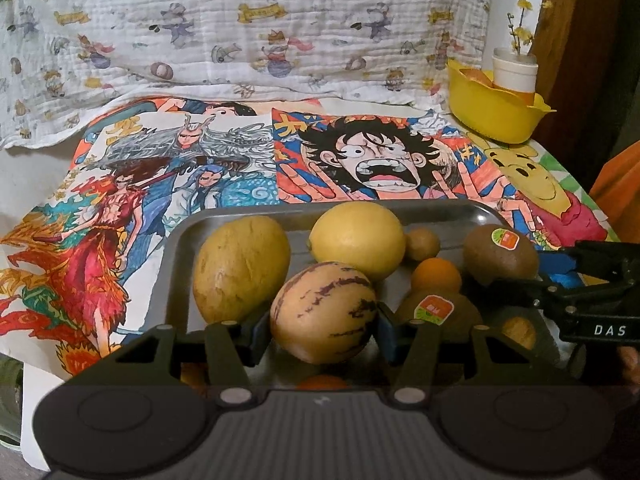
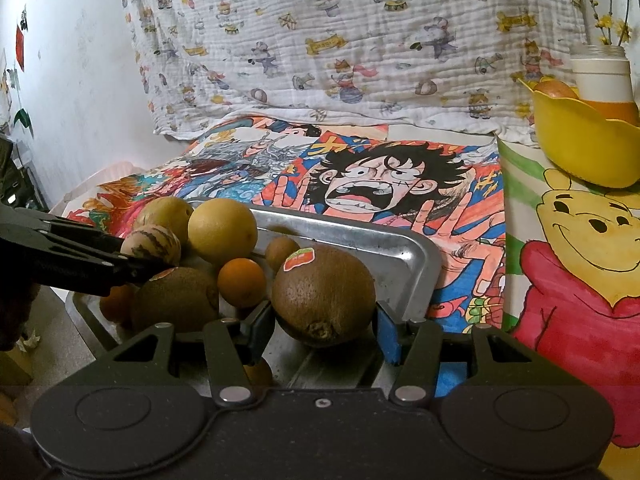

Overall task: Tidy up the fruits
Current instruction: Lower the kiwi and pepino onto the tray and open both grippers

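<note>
Fruits, assorted, heaped in one metal tray lying on cartoon-printed sheets.

Tray contents: striped melon-like fruit near the front edge; plain yellow-brown oval fruit at the left side; large yellow citrus toward the far edge; small brown round fruit just beside the citrus; small orange; stickered kiwi at the right side; second stickered kiwi at the front, touching the small orange. Further orange fruit lies partly hidden under the grippers.

Yellow bowl at the far right corner of the covered surface, well apart from the tray: holds an orange-toned fruit and a white jar with yellow-flowered twigs.

Left gripper: fingers set on either side of the striped fruit, pads touching its flanks; closed on it. The fruit sits low over the tray floor; whether lifted cannot be told.

Right gripper: fingers bracketing the right-side kiwi, blue pads against its sides; closed on it, over the tray's near right corner.

Surroundings: printed white quilt hung behind. Each gripper crosses the other's view beside the heap.
</note>
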{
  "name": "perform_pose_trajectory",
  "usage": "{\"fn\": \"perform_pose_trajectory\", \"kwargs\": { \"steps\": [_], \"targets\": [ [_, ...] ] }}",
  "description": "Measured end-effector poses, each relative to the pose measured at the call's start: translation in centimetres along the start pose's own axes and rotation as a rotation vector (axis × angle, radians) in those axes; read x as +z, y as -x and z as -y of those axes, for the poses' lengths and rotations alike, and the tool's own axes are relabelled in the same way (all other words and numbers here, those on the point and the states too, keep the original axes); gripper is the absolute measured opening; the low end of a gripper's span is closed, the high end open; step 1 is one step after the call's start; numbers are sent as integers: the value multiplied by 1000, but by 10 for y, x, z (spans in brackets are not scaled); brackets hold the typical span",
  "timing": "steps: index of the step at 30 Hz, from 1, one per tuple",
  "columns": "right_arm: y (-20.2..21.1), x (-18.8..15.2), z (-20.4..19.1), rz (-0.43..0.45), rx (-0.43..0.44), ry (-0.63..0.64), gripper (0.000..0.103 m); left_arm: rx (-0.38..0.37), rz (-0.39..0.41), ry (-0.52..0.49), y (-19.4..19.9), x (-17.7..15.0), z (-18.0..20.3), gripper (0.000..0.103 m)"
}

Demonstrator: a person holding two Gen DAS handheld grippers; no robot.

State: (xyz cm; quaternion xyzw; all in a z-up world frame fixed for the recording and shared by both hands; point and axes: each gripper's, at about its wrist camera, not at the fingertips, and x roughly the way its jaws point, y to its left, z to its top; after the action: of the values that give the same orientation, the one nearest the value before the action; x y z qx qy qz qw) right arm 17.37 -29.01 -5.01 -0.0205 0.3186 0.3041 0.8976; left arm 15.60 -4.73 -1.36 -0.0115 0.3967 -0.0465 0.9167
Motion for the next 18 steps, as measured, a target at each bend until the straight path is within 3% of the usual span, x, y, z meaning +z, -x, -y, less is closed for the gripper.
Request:
{"fn": "perform_pose_trajectory", "kwargs": {
  "steps": [7,18],
  "targets": [
    [2,-1,1,7,-7,3,57,18,6,-11,0,-2,2,58],
    [20,1,-2,37,-25,25,68,22,22,11,9,-5,2,63]
  ]
}}
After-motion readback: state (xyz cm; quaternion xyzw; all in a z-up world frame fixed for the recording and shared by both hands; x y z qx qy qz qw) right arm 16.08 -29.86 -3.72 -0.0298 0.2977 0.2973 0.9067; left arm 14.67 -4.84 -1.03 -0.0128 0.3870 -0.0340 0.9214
